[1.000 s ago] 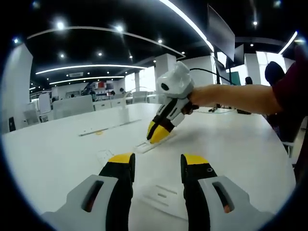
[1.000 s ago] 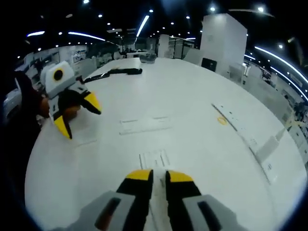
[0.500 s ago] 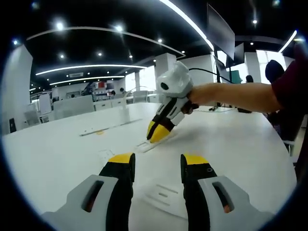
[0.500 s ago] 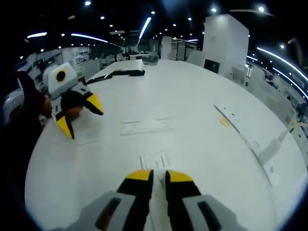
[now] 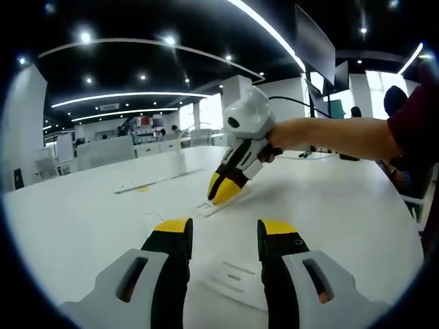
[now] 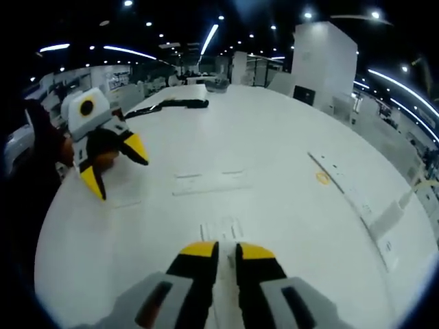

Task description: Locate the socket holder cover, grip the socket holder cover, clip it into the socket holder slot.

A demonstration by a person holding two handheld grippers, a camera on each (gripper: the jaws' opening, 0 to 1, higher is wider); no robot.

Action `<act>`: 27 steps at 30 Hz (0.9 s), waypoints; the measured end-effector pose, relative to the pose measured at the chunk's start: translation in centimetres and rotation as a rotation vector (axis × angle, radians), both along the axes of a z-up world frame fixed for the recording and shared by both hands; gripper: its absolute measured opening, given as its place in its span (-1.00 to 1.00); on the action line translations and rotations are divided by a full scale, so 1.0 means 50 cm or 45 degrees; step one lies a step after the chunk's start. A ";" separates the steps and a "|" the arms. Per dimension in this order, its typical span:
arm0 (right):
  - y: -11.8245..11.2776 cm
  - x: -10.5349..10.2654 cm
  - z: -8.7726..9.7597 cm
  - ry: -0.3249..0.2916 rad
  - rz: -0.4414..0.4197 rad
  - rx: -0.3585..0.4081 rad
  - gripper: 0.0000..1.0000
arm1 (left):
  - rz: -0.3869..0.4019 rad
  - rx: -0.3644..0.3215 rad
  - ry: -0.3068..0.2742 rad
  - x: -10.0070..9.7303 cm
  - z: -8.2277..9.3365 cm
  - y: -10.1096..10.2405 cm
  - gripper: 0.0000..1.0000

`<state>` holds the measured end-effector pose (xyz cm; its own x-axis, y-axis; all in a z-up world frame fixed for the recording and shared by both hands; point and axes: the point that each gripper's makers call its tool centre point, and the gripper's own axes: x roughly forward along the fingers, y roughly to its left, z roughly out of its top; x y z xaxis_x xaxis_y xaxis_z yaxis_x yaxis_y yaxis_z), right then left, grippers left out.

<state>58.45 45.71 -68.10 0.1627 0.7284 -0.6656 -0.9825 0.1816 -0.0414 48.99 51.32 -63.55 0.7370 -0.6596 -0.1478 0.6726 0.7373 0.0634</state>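
Spanning both views, a broad white table (image 5: 357,205) takes up most of the lower frame; behind it, an open-plan office with dark ceiling and strip lights.

Left gripper view:
- Person's bare forearm (image 5: 336,137) reaches in from the right edge, dark red sleeve at far right.
- It carries the right gripper (image 5: 225,190), centre frame, yellow tips pointed down onto a pale flat strip, the socket holder cover (image 5: 209,208). Tips sit close together at the strip's end; actual contact too small to confirm from here.
- Left gripper (image 5: 224,233) own jaws rise from the bottom, standing apart, nothing between them.
- Flat white plate with two slots (image 5: 233,277) lies on the table just beyond and between those jaws.
- Small white square piece (image 5: 149,221) left of centre; long pale rail (image 5: 154,181) further back.

Right gripper view:
- Right gripper (image 6: 224,250) own jaws at bottom centre, nearly together, with the white strip of the socket holder cover (image 6: 223,291) running up between them. Pinched on it.
- Left gripper (image 6: 116,164) seen at mid-left, jaws splayed wide, held by a hand, empty.
- Slotted white plate (image 6: 209,181) at centre frame, near the left gripper.
- Long rail with a yellow mark (image 6: 336,181) at right.
- Dark cable (image 6: 171,104) at the table's far upper left.
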 end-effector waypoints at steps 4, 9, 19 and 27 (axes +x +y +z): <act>0.002 0.001 0.000 -0.003 0.005 0.001 -0.72 | 0.000 0.000 0.000 0.001 0.000 0.001 -0.22; 0.005 0.001 0.001 -0.004 0.011 0.003 -0.72 | 0.003 0.001 -0.003 0.001 0.000 0.002 -0.22; 0.016 0.001 0.001 -0.011 0.027 0.000 -0.72 | -0.001 -0.005 -0.004 0.001 0.001 -0.001 -0.21; 0.020 0.001 0.001 -0.013 0.027 0.005 -0.72 | 0.000 -0.002 -0.005 0.001 0.001 -0.002 -0.20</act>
